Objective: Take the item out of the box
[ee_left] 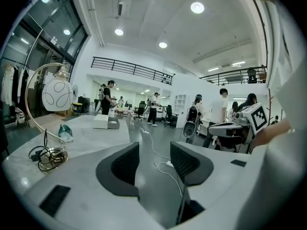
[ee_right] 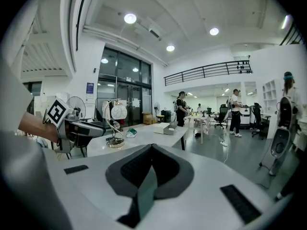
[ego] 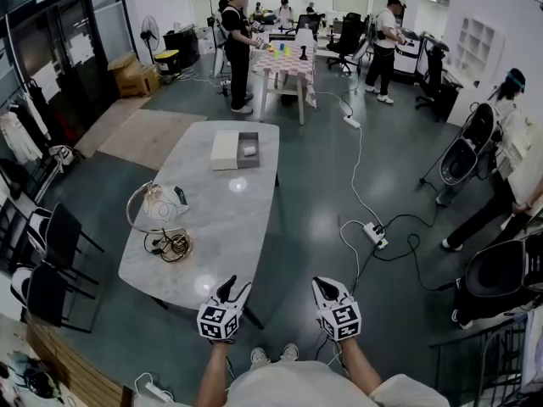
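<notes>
Nearest, held at the near end of the table (ego: 212,227): left gripper (ego: 230,287) gaping on nothing, right gripper (ego: 327,287) pinched closed, empty. Farther up, past the lamp (ego: 159,203), well apart from both: open box (ego: 248,136) beside its lid (ego: 224,150), pale item (ego: 250,151) inside. Probably only starting the approach. Next: close the distance, lower 1 opened claw around the item.

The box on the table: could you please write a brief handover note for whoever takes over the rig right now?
Left gripper: open, empty, held off the near end of the table.
Right gripper: shut, empty, beside it.
Box: open at the table's far end, small pale item inside.
Done: nothing yet.
Left to do: approach, reach in, lift the item out.
</notes>
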